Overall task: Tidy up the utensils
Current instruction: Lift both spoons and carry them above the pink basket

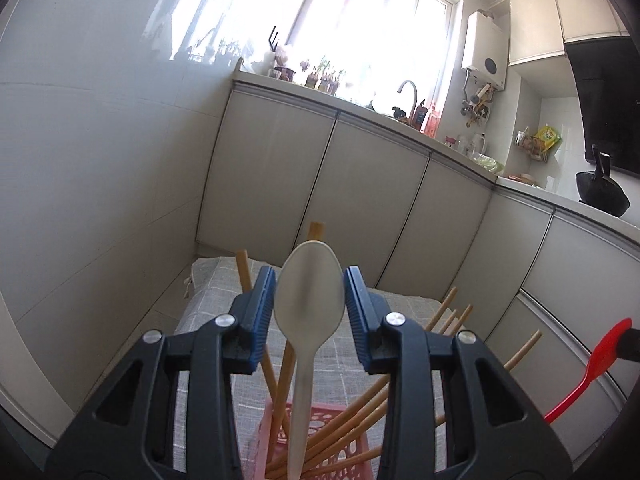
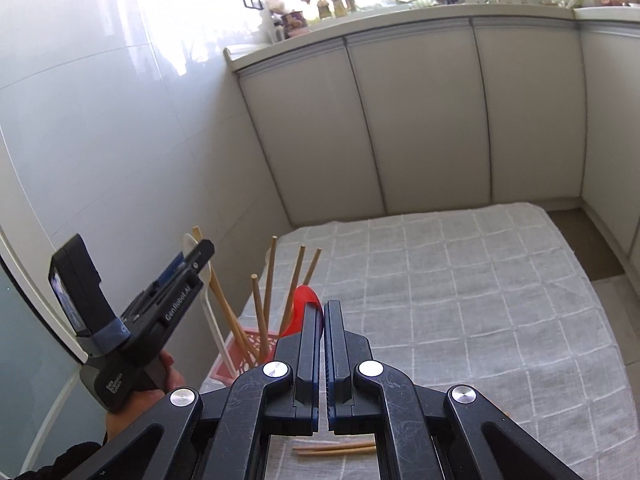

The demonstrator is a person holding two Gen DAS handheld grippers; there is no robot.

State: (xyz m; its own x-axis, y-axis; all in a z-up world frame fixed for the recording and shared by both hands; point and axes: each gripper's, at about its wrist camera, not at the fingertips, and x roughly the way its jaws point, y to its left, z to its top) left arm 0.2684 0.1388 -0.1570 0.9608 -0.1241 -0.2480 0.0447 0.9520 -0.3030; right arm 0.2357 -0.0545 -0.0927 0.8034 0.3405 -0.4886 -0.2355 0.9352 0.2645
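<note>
Over the grey checked-cloth tabletop (image 2: 460, 280), the left claw (image 1: 310, 286) is clamping a white plastic spoon (image 1: 308, 300) above the pink perforated basket (image 2: 248, 344) of wooden chopsticks (image 2: 266, 304). The right claw (image 2: 323, 320), pressed together, is pinching a red plastic spoon (image 2: 304, 304) (next, judged: lowering both into the basket).

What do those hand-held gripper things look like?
Each hand-held gripper is black plastic with silver rivets and ribbed blue pads. The left hand-held gripper has white lettering and a grey strap. A dark sleeve shows.

Left tool (image 1: 309, 294): pads stand partly apart, pressing on a white spoon's (image 1: 309, 296) bowl. Right tool (image 2: 322, 312): pads fully together, clamping a red spoon (image 2: 303, 312). A hand (image 2: 160, 380) grips the left tool's handle.
</note>
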